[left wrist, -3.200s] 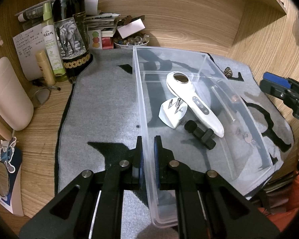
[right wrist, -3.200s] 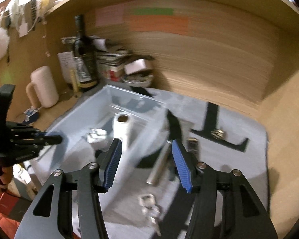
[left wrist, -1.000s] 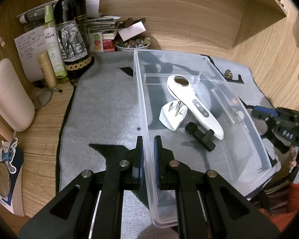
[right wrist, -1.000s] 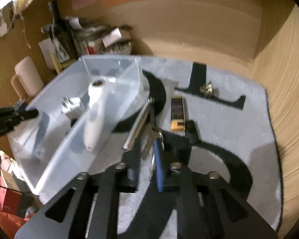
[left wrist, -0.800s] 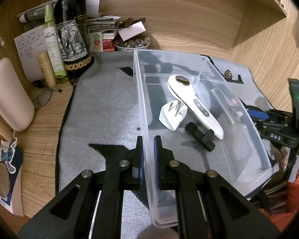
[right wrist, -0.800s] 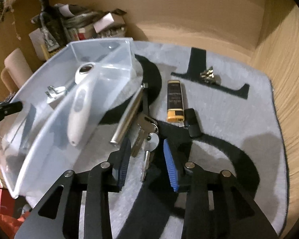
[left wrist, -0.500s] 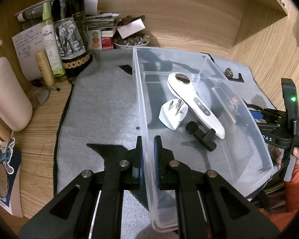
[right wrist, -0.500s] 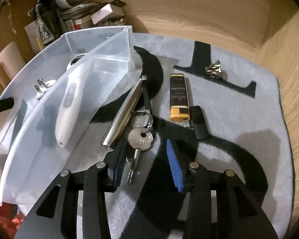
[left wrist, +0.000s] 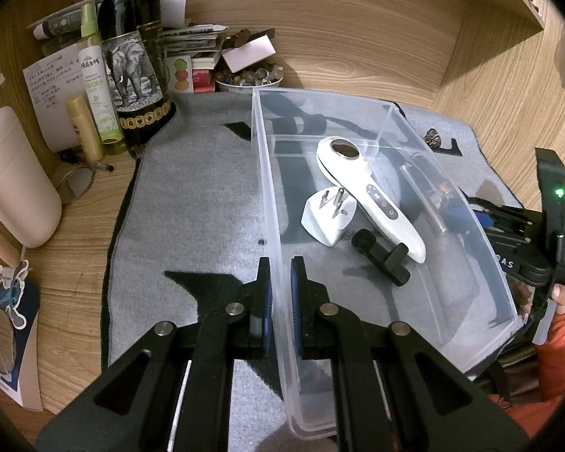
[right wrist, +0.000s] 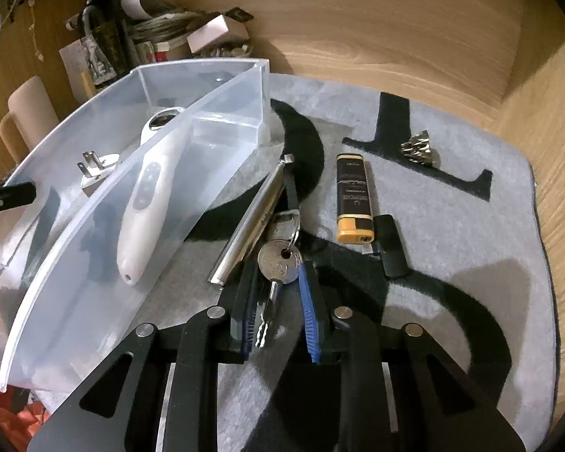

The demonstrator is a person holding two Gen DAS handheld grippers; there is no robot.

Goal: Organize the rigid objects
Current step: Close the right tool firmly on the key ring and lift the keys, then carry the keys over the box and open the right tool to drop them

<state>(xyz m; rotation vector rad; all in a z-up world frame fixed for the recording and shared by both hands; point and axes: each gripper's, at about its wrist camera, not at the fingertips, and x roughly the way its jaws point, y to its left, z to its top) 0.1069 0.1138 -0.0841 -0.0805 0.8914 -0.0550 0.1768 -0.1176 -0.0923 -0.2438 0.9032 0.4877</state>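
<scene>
Three things in the clear plastic bin (left wrist: 452,203): one white handheld device (left wrist: 373,196) with a dark round head and a row of buttons, one white plug adapter (left wrist: 329,216) with two prongs up, one black clip-like piece (left wrist: 382,258). Outside on the grey mat (right wrist: 471,226), just beside the bin: one silver metal bar (right wrist: 250,222), one bunch of keys (right wrist: 280,263), one black-and-yellow lighter (right wrist: 352,197) with print too small to read, one small black stick (right wrist: 391,246), one little metal clip (right wrist: 418,148) well apart. Left gripper (left wrist: 280,293) pinching the bin's near wall. Right gripper (right wrist: 277,305) closing around the round-headed silver key; pads seemingly not yet pressing, hard to tell. One wine bottle (left wrist: 133,52) with an elephant label.
</scene>
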